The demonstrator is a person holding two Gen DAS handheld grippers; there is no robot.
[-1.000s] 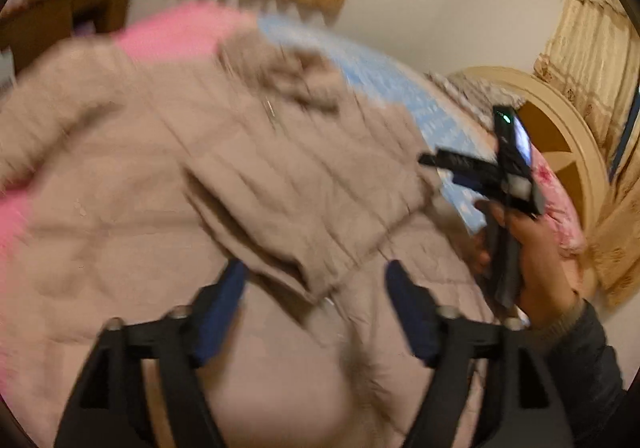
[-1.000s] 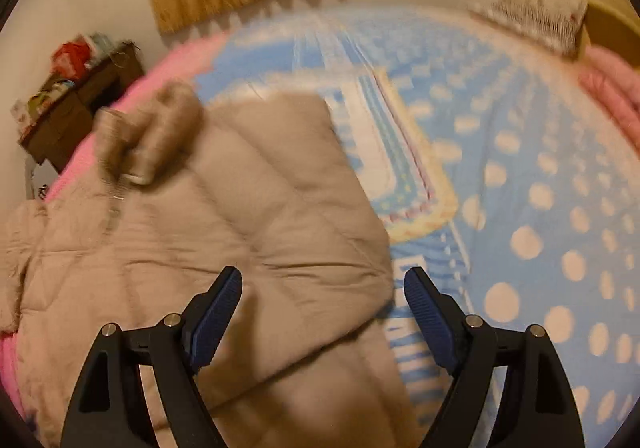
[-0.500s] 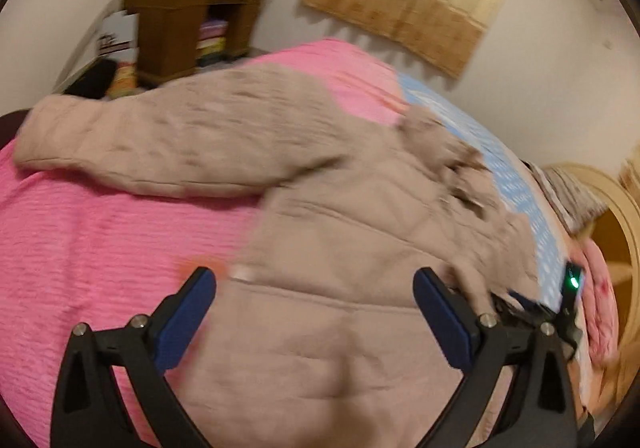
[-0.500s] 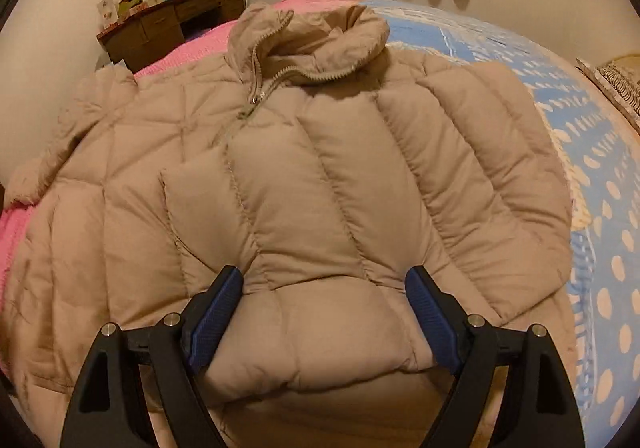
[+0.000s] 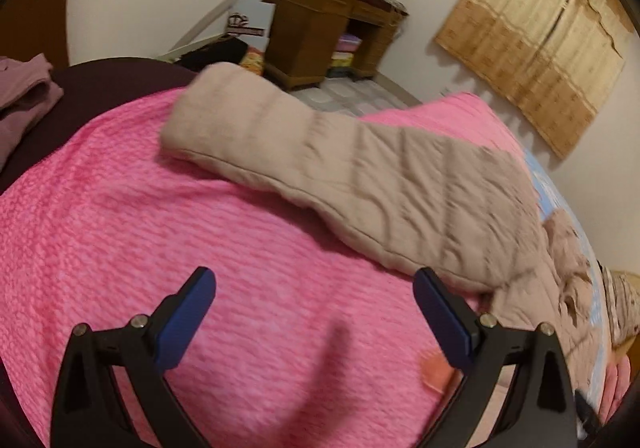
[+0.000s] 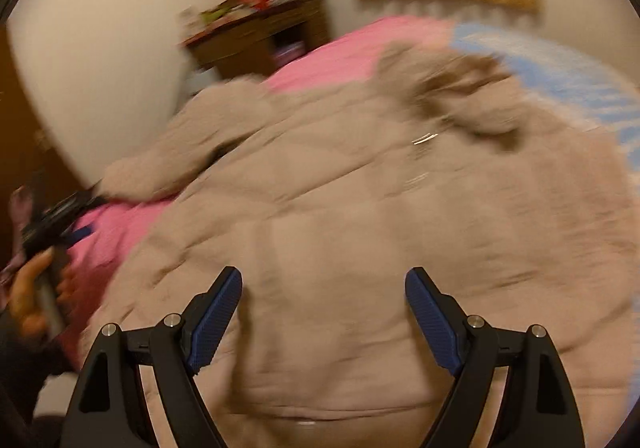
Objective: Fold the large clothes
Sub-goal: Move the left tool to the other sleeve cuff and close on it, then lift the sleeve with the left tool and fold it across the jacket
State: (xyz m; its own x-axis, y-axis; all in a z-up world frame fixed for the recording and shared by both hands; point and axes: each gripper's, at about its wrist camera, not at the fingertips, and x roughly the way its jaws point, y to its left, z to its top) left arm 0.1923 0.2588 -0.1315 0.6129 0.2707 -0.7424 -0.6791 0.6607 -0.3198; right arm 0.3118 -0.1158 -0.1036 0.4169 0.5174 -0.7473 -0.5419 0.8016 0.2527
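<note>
A beige quilted puffer jacket (image 6: 360, 232) lies spread on the bed, collar (image 6: 456, 88) at the far end. Its one sleeve (image 5: 320, 160) stretches out over the pink blanket (image 5: 200, 232). My left gripper (image 5: 314, 292) hovers open above the pink blanket, just short of that sleeve, with nothing between its blue pads. My right gripper (image 6: 324, 292) is open over the jacket's lower body, empty too. In the right wrist view, the left gripper (image 6: 60, 216) and the hand (image 6: 28, 284) that holds it appear at the far left. That view is blurred.
A brown wooden desk (image 5: 320, 36) with clutter on top stands against the far wall, beside a tan curtain (image 5: 532, 32). A blue dotted sheet (image 6: 580, 72) covers the bed's right part. A mauve garment (image 5: 24, 88) lies on a dark surface at the left.
Both views swung left. The left gripper went from over the jacket's body to the pink blanket by the sleeve, its jaws wider. The right gripper moved left across the jacket, still open.
</note>
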